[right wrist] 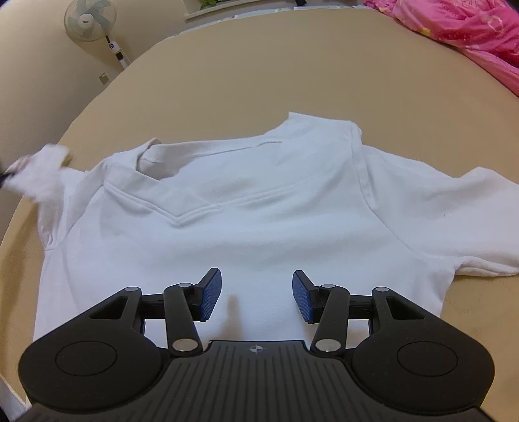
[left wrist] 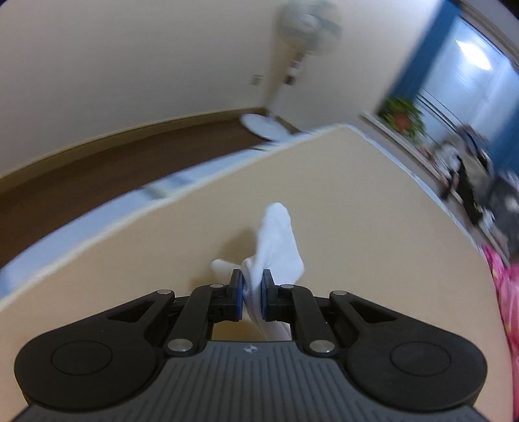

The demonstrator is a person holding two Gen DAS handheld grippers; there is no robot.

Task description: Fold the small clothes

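Observation:
A small white V-neck T-shirt [right wrist: 259,233] lies spread, front up, on the beige table [right wrist: 259,65]. My right gripper [right wrist: 256,298] hovers over the shirt's chest, open, with nothing between its blue pads. My left gripper [left wrist: 251,292] is shut on the shirt's sleeve [left wrist: 275,240]; the white cloth is pinched between the pads and sticks out ahead over the table [left wrist: 356,194]. In the right wrist view that sleeve [right wrist: 39,175] is a blurred bunch drawn out at the far left edge. The opposite sleeve lies flat on the right.
A pink cloth [right wrist: 470,29] lies at the table's far right corner. A standing fan [right wrist: 89,19] is on the floor beyond the left table edge. A window ledge with a plant [left wrist: 402,117] and dark clutter [left wrist: 470,181] lies past the table.

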